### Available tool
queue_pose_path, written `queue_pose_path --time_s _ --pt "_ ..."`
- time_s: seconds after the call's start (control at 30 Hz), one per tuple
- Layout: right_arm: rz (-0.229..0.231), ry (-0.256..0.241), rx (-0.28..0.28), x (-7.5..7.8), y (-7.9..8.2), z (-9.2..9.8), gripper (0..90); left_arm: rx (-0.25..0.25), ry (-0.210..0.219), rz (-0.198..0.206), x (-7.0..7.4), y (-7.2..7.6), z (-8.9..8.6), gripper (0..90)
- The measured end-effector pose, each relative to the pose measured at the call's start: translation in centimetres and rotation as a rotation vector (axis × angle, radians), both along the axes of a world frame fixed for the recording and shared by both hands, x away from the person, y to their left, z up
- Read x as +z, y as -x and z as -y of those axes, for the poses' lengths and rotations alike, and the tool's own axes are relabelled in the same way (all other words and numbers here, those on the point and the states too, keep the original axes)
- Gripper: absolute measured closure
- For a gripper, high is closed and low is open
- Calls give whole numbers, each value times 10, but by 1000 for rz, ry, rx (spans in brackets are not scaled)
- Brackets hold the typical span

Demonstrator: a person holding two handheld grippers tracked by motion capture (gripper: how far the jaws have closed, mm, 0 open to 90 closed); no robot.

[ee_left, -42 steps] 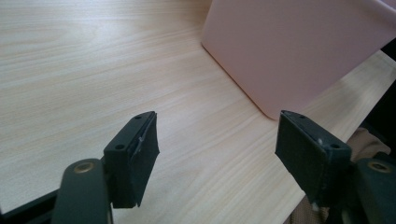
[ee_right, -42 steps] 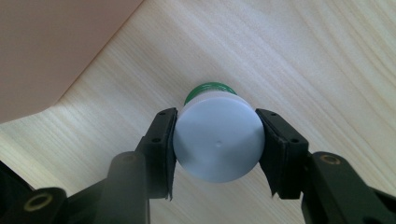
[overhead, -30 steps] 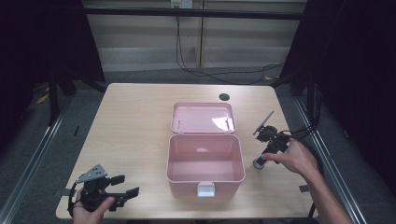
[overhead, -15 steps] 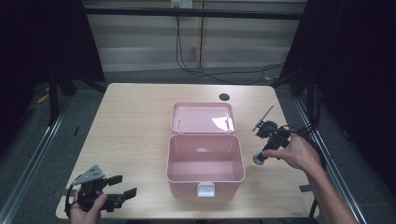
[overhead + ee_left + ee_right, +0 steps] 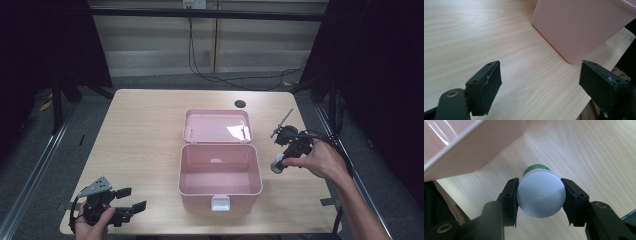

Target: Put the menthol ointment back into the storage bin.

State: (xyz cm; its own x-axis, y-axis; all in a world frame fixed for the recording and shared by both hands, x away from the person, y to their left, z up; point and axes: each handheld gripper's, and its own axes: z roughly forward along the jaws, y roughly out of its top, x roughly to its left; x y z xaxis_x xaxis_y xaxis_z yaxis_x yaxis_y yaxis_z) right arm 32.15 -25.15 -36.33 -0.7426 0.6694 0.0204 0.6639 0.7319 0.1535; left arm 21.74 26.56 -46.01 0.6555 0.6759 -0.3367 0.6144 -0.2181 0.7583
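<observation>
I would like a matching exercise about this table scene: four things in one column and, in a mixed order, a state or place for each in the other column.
Things:
1. left tool
2. right tool
3. pink box
4. white-capped bottle

States or places:
A. lid folded back, nothing inside
B. gripped at its cap, beside the box
C. jaws apart, holding nothing, near the table's front corner
D. jaws closed on a round cap

Pairs: 1-C, 2-D, 3-A, 4-B
</observation>
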Motion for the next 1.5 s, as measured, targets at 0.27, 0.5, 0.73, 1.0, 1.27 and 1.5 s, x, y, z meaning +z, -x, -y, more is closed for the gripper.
queue_pose_path --time_s 0.27,0.5,0.73,1.0,1.27,1.5 --pt "29 5 10 18 1 -4 515 2 -6 -2 0 0 1 201" --pt "67 6 66 40 7 -12 515 -1 -9 -1 0 0 2 201" --pt "77 -1 99 54 8 -19 515 -5 -9 -1 0 0 2 201" --pt "97 1 144 70 9 -35 515 -10 -7 -2 0 0 2 201" --pt "103 -6 208 73 7 -56 515 -11 -5 -3 0 0 2 201" --pt "126 -15 264 77 8 -80 515 -12 -4 -1 0 0 2 201"
